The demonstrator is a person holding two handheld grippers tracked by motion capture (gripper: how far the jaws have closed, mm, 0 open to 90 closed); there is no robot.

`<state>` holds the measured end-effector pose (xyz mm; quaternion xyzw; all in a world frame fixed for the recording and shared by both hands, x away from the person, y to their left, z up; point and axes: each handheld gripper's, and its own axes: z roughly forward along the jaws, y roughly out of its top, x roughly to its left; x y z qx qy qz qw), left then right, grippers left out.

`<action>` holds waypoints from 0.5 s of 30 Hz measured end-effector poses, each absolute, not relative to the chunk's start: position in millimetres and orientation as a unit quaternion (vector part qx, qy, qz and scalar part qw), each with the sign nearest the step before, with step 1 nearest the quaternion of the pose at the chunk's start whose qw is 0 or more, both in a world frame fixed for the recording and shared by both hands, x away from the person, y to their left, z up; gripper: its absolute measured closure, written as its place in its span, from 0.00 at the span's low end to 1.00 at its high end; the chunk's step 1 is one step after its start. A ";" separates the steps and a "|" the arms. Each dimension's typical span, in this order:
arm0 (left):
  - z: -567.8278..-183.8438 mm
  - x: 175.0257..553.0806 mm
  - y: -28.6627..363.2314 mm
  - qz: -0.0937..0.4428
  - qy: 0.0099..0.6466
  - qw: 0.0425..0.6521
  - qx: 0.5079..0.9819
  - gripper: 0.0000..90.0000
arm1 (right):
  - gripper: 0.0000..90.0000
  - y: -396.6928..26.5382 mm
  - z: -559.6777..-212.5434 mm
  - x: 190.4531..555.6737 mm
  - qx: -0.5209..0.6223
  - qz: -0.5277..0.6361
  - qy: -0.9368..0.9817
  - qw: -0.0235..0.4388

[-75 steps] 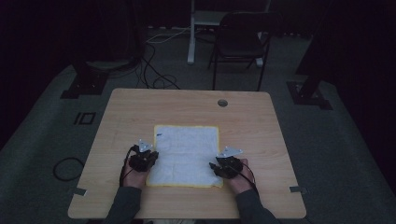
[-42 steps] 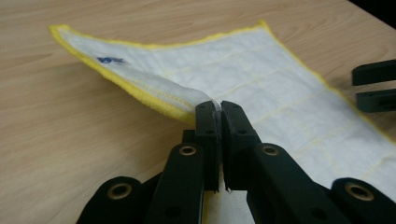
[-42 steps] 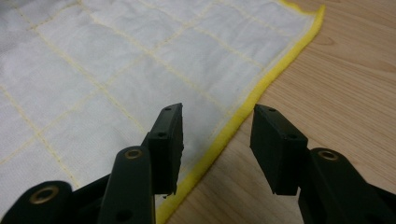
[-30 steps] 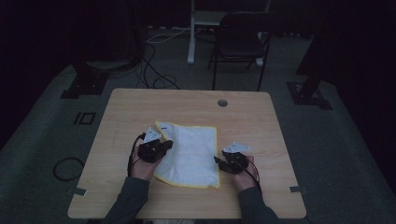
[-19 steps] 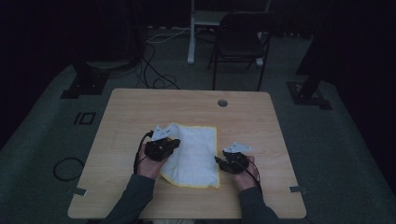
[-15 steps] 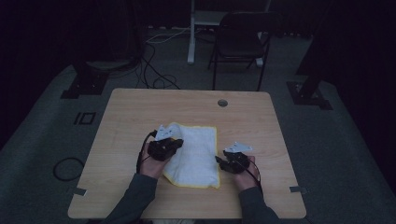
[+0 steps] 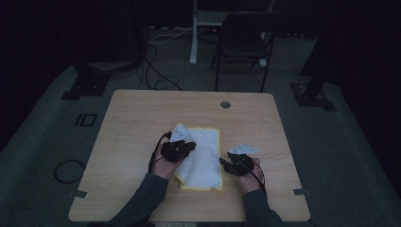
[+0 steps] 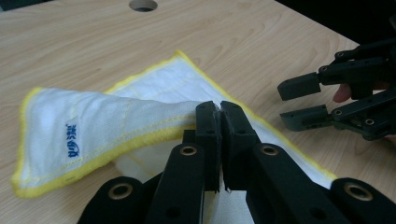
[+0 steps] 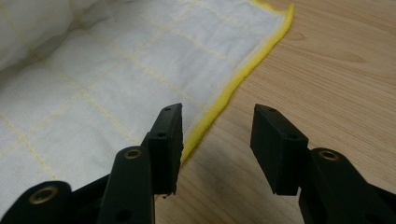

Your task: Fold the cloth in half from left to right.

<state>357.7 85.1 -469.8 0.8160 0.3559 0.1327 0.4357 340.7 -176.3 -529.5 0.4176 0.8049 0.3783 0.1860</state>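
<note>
A white cloth (image 7: pixel 205 158) with a yellow hem lies partly folded on the wooden table (image 7: pixel 137 123). My left gripper (image 7: pixel 182 149) is shut on the cloth's lifted edge (image 8: pixel 107 126), holding that flap above the rest of the cloth; the jaws meet at the hem (image 8: pixel 219 112). A blue logo shows on the raised flap. My right gripper (image 7: pixel 235 163) stands open just off the cloth's right hem (image 9: pixel 93 84), low over the table, with nothing between its fingers (image 9: pixel 217 135). The left gripper view also shows the right gripper (image 8: pixel 303 102) open at the far right.
A round cable hole (image 7: pixel 225 104) sits near the table's far edge. Behind the table stand a dark chair (image 7: pixel 241 45) and a white post, with cables on the floor. Bare wood lies to the left and far side of the cloth.
The left hand has carried the cloth's left edge rightward over the cloth, narrowing it from a flat sheet to a fold. The right hand has stayed put.
</note>
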 end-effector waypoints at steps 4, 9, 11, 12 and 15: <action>-476.7 360.1 73.2 0.123 0.349 0.432 0.823 0.97 | 0.60 -179.2 -529.2 341.1 0.425 0.379 0.800 0.188; -481.6 361.0 62.3 0.115 0.341 0.425 0.831 0.97 | 0.60 -182.6 -528.7 341.5 0.433 0.381 0.794 0.190; -484.3 362.6 59.0 0.112 0.338 0.420 0.835 0.97 | 0.60 -183.5 -528.4 341.4 0.435 0.382 0.793 0.191; -485.9 363.7 57.4 0.109 0.337 0.417 0.837 0.97 | 0.60 -183.8 -528.6 341.4 0.435 0.382 0.792 0.192; -489.1 365.8 52.0 0.105 0.336 0.413 0.840 0.97 | 0.60 -183.9 -529.1 341.7 0.438 0.381 0.791 0.192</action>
